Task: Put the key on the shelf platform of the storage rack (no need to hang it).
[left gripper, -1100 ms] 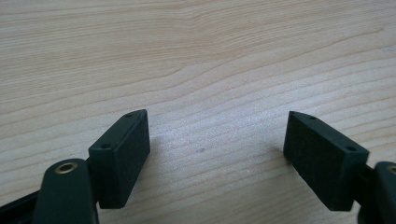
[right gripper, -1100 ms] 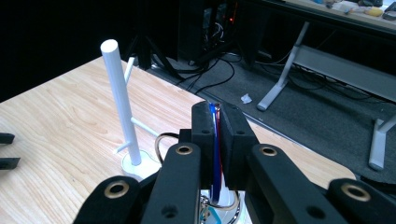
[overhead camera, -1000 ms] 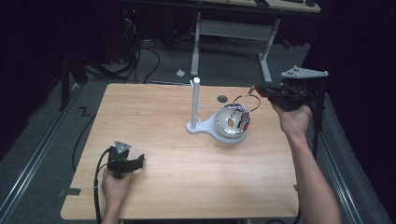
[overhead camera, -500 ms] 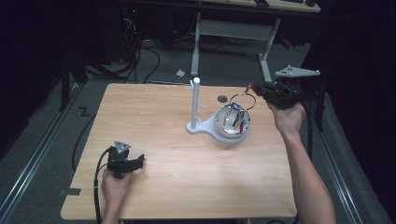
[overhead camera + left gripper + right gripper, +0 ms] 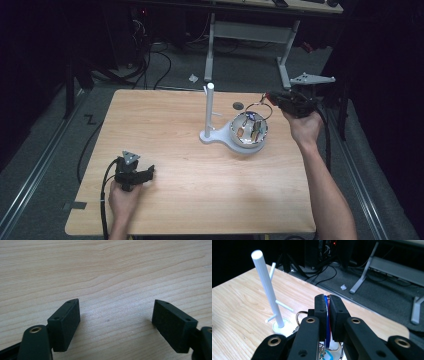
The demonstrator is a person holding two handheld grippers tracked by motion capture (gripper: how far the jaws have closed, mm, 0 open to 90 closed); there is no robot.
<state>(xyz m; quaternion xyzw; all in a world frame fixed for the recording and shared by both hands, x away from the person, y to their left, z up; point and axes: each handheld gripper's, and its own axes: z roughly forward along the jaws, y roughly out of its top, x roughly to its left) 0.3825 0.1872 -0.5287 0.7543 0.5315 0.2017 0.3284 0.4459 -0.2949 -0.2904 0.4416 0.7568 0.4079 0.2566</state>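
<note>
Right gripper (image 5: 327,315) pinches a ring (image 5: 326,322) above the bowl (image 5: 248,141), near the stand (image 5: 209,112). Left gripper (image 5: 116,322) open, idle on table (image 5: 165,125). Risk: thin edge-grip; ring may slip or swing into the post.

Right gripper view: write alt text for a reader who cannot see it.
The right gripper has its two black jaws shut on a thin blue and red band, held edge-on above a white bowl of small items. To the left a white stand with short side pegs rises from the wooden table, with dark floor, cables and grey table legs behind.
</note>
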